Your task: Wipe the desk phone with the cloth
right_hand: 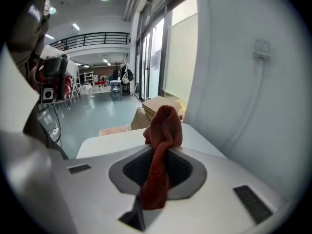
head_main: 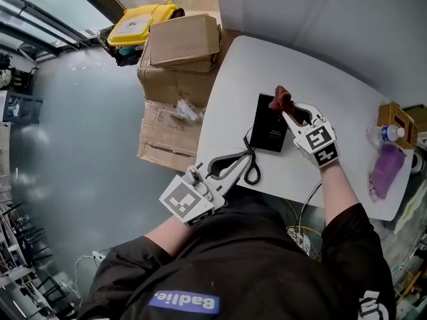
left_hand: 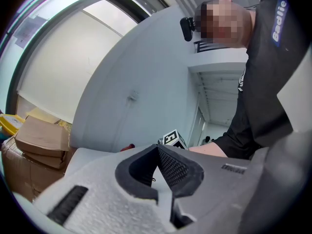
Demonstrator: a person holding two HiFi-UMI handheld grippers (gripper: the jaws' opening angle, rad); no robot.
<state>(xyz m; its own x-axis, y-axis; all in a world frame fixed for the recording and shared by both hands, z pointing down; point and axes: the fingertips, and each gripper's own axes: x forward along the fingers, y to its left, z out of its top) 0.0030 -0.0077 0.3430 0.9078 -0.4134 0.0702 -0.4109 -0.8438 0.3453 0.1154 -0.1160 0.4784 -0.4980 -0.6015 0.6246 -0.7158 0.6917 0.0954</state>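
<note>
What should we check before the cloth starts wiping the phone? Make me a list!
1. Cloth held tight: ok, the right gripper is shut on it.
2. Cloth lined up with the desk phone: ok, it is at the phone's far edge.
3. Cloth touching the phone: cannot tell.
4. Left gripper free: ok, shut with nothing in it.
5. Coiled cord out of the way: not ok, it lies right beside the left gripper's tips.
6. Bottle clear of the wiping: ok, it stands far off at the table's right end.
</note>
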